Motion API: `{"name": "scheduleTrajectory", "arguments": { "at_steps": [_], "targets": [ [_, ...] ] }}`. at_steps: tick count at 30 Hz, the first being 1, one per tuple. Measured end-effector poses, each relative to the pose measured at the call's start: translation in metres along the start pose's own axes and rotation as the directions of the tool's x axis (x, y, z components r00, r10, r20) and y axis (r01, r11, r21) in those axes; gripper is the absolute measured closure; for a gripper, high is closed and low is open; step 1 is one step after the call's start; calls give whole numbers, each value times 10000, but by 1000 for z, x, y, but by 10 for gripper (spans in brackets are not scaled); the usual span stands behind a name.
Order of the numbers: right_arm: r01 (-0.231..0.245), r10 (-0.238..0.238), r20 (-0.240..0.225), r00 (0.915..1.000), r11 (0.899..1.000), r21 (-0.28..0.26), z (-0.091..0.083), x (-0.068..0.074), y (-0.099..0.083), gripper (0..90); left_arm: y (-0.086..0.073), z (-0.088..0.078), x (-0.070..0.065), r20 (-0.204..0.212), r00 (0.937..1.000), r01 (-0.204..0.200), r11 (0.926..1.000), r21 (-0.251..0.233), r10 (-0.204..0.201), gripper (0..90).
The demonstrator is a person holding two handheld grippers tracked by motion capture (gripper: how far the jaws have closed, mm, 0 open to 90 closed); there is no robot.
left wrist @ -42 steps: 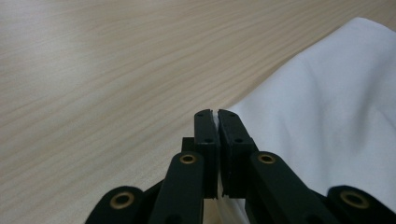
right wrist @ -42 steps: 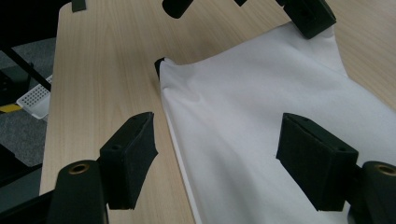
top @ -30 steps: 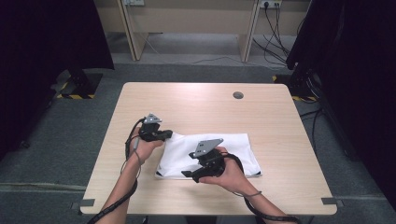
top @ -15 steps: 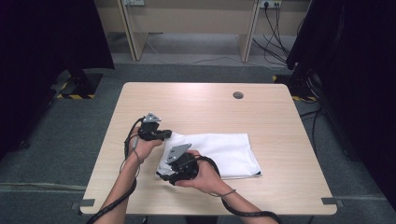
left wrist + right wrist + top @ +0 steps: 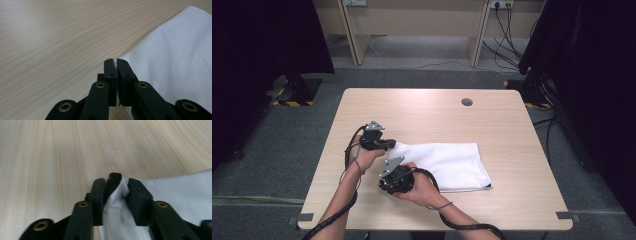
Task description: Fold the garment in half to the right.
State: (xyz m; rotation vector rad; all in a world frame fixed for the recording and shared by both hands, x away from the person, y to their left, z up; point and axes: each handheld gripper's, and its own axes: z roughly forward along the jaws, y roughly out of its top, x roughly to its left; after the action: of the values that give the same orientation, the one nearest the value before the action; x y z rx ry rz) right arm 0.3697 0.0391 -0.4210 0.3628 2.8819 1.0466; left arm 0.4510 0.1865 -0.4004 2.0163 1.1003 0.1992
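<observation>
Left fingers (image 5: pixel 115 65): pressed together on a thin edge of the white cloth (image 5: pixel 175 62), a sliver of fabric showing between them.
Right fingers (image 5: pixel 117 186): narrow after just closing in, a bunched fold of cloth pinched between them; the grip looks seated but fresh.
Left gripper (image 5: pixel 388 145): at the cloth's far-left corner, about 10 o'clock from its middle, low to the bench.
Right gripper (image 5: pixel 387 185): at the near-left corner, about 8 o'clock from the cloth's middle, tilted down toward the wood.
Cloth (image 5: pixel 447 162): lies flat and roughly rectangular on the near half of the bench (image 5: pixel 422 107), slightly right of centre, its long side running from 9 to 3 o'clock.
Why held so: with both left corners gripped, the short edge can probably be lifted as one straight line and carried toward 3 o'clock for a fold.
Beyond: a small dark round disc (image 5: pixel 467 102) sits at 1 o'clock, well apart from the cloth.
</observation>
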Motion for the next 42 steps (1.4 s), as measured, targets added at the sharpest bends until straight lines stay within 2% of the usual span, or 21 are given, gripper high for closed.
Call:
{"name": "scheduleTrajectory", "arguments": {
  "at_steps": [7, 12, 16, 24, 32, 42],
  "targets": [
    [89, -85, 394, 9992, 9999, -116, -1, 8, -1, 791, 0, 2, -1, 9, 10000, 2, 9998, 180, -2, 862],
    [-199, 218, 314, 9993, 9981, -584, -10, 9, 1, 796, 4, 0, -1, -11, 10000, -33, 9998, 211, 33, 862],
    [-234, 263, 275, 9993, 9947, -1004, -20, 9, 5, 796, 8, -4, -2, -54, 10000, -44, 9998, 193, 45, 862],
    [-590, 626, 150, 9979, 9827, -1756, -37, 7, 9, 796, 18, -11, -4, -144, 9999, -91, 9998, 178, 94, 862],
    [-628, 650, 32, 9979, 9746, -2149, -45, 8, 20, 797, 24, -23, -1, -262, 9996, -95, 9998, 188, 100, 862],
    [-506, 507, -56, 9987, 9706, -2354, -49, 11, 31, 797, 26, -37, 5, -383, 9993, -13, 9999, 113, 18, 862]
  ]
}}
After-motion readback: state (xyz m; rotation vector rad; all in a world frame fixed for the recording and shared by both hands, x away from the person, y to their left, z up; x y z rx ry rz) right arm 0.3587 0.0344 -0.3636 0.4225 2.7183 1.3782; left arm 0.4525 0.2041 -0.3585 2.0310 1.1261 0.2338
